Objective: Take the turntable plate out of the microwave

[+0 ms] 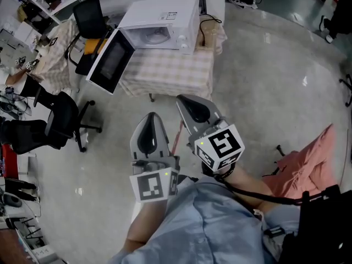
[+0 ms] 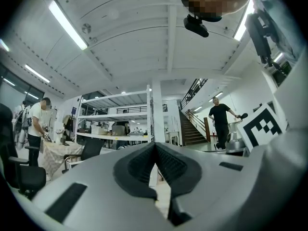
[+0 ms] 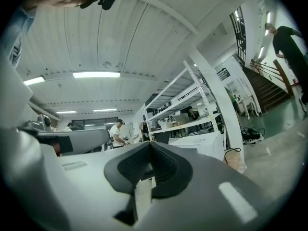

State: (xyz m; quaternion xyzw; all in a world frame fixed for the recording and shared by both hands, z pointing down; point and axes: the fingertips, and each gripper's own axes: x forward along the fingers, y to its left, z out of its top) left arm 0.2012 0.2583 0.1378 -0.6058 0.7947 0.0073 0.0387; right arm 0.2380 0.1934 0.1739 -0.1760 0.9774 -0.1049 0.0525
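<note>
While you hold both grippers out above the floor (image 1: 264,76), pointing toward the desk (image 1: 165,87), the fingers (image 2: 137,166) of your left gripper (image 1: 152,117) are pressed together with nothing between them. The fingers (image 3: 166,170) of your right gripper (image 1: 183,100) are closed in the same way and are also empty. The turntable plate (image 1: 154,36) lies inside the microwave (image 1: 165,10), which stands on the desk under a checked cloth (image 1: 181,65), well apart from both grippers. Its door (image 1: 110,63) is swung open to the left, so you can see the glass plate in the cavity. A black office chair (image 1: 61,120) stands left of the desk, near the open door. A pink cloth (image 1: 305,166) lies at your right side.
</note>
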